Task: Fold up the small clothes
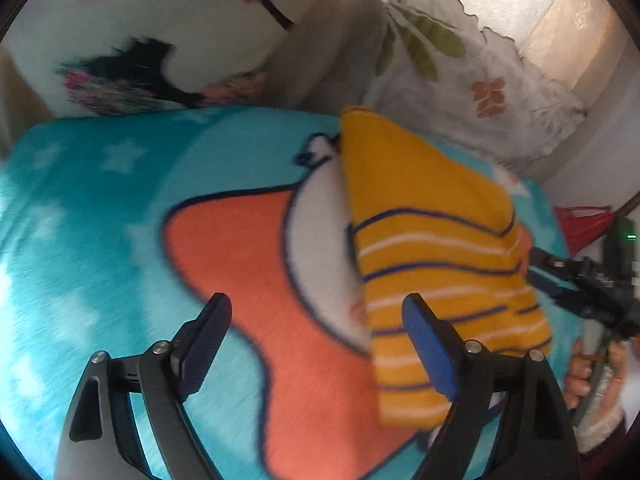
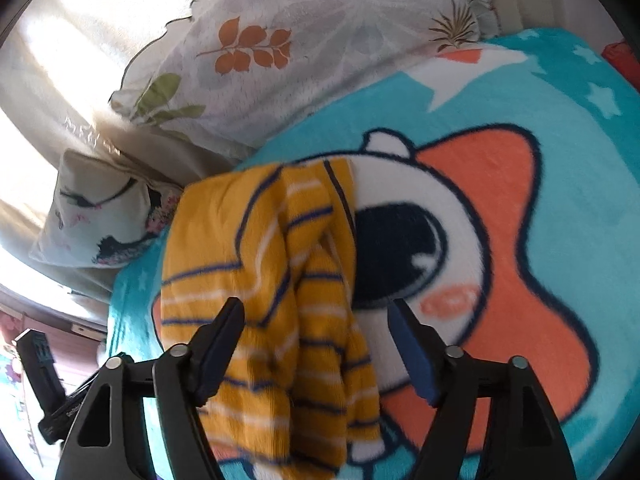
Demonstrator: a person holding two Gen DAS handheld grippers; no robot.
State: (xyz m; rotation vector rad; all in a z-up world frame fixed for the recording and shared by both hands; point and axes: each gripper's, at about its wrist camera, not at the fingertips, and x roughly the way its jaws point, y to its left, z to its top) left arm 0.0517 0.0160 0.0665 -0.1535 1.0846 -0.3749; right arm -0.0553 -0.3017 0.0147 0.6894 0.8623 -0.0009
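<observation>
Both grippers (image 1: pixel 316 344) (image 2: pixel 316 344) gape; striped garment (image 2: pixel 272 300) folded mid-blanket (image 2: pixel 580 208).

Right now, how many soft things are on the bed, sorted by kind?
Yellow striped garment: 1
Teal cartoon blanket: 1
Leaf-print pillow: 1
Eyelash-print pillow: 1
Total: 4

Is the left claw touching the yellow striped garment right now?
Cannot tell: in the left wrist view, the open left claw overlaps the yellow striped garment, without a plain gap.
</observation>
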